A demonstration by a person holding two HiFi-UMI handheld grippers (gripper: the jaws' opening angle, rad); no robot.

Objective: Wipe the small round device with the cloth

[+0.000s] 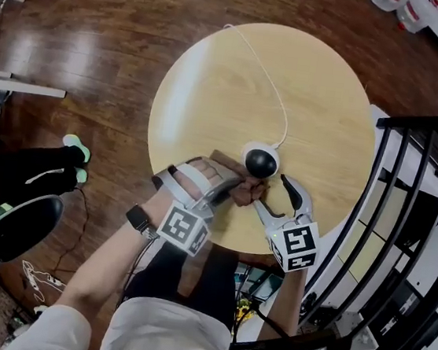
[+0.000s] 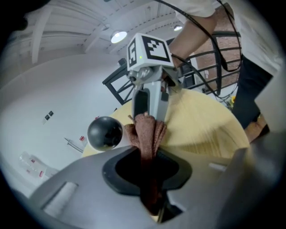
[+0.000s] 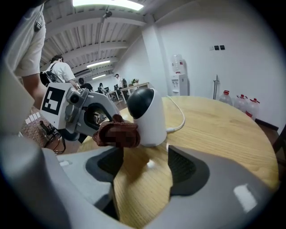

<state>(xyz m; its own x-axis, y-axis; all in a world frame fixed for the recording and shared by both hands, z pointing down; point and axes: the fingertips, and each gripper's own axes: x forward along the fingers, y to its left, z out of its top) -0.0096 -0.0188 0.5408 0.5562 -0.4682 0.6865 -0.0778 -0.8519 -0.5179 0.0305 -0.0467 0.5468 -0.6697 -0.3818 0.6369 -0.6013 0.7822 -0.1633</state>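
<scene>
The small round device (image 1: pixel 261 161) sits near the edge of the round table (image 1: pixel 213 90) closest to the person. The left gripper (image 1: pixel 229 189) is squeezed tight on the brown cloth (image 1: pixel 247 191), and the bunched end is just beside the device. The right gripper (image 1: pixel 273 197) is wide open with nothing in it, near the device's other side. I think the wiping is just starting. Next, the cloth needs to rub over the black dome, maybe while the right gripper steadies the white base. I cannot tell if the cloth touches yet. The device's far side is hidden.
</scene>
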